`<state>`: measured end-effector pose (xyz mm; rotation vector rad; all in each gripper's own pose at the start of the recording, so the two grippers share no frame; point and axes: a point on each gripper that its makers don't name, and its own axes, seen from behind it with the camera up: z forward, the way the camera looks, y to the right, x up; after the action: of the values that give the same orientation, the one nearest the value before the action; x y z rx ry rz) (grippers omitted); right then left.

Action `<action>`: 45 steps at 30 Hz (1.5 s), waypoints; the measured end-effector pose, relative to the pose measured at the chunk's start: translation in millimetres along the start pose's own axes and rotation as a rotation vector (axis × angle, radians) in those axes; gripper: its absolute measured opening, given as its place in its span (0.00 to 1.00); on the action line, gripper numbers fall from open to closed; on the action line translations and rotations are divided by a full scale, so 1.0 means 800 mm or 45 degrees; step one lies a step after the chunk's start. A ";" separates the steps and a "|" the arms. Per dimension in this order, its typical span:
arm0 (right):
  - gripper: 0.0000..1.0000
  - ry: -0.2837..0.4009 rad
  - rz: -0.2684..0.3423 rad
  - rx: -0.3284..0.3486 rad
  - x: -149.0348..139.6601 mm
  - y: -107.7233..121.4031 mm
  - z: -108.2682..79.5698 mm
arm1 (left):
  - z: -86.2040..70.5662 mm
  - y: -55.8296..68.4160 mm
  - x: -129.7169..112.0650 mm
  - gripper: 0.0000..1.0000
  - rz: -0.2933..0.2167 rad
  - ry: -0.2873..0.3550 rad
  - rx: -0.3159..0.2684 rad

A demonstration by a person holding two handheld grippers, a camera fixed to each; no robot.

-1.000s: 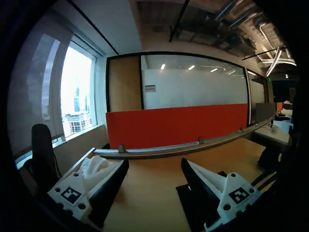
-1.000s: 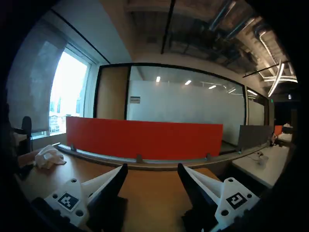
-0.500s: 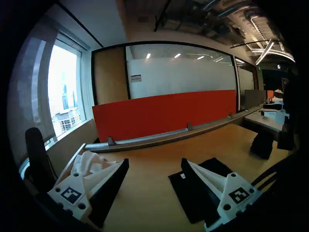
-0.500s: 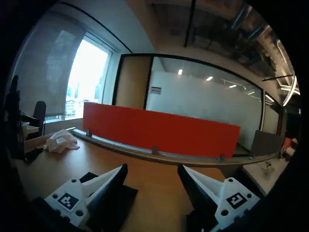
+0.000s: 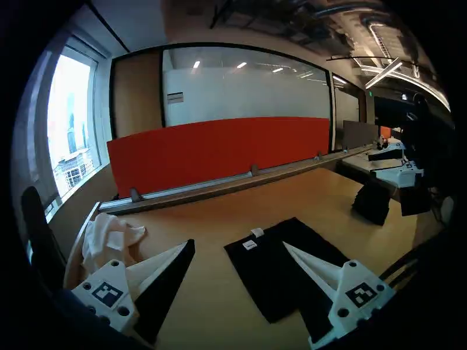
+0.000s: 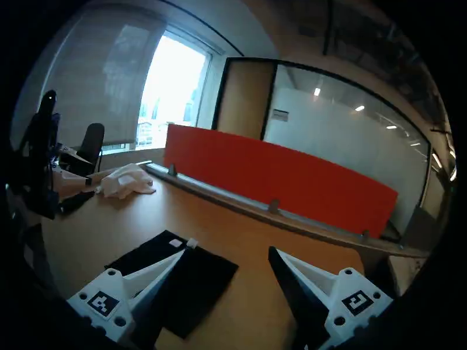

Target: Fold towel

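Observation:
A black towel (image 5: 274, 265) lies flat on the wooden desk (image 5: 233, 213), with small white tags at its far edge. In the left gripper view it sits just ahead of and under my right finger. My left gripper (image 5: 237, 245) is open, hovering above the towel's near left part with nothing between its fingers. In the right gripper view the same black towel (image 6: 204, 271) lies under my left finger. My right gripper (image 6: 230, 251) is open above the desk (image 6: 257, 233), to the right of the towel, and holds nothing.
A crumpled white cloth (image 5: 108, 239) (image 6: 125, 179) lies at the desk's far left corner. An orange divider panel (image 5: 222, 146) (image 6: 280, 175) runs along the back edge. A black object (image 5: 372, 202) stands at the right. An office chair (image 6: 92, 140) is by the window.
Both views have tipped downward toward the desk. The black towel, barely visible before, now lies in plain view under both grippers. Both grippers stay open.

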<state>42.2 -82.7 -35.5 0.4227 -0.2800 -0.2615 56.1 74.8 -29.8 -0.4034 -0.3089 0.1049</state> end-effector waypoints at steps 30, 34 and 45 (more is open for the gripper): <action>1.00 -0.189 -0.036 0.143 -0.103 -0.045 0.021 | 0.033 0.048 -0.094 1.00 0.098 -0.146 -0.135; 1.00 -0.214 -0.038 0.160 -0.122 -0.050 0.026 | 0.039 0.054 -0.113 1.00 0.100 -0.174 -0.152; 1.00 -0.292 -0.052 0.202 -0.174 -0.066 0.043 | 0.053 0.063 -0.163 1.00 0.126 -0.255 -0.190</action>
<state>-107.8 -99.2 -58.1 0.5568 -0.5191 -0.3298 -82.9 115.9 -48.7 -0.5575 -0.4964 0.2212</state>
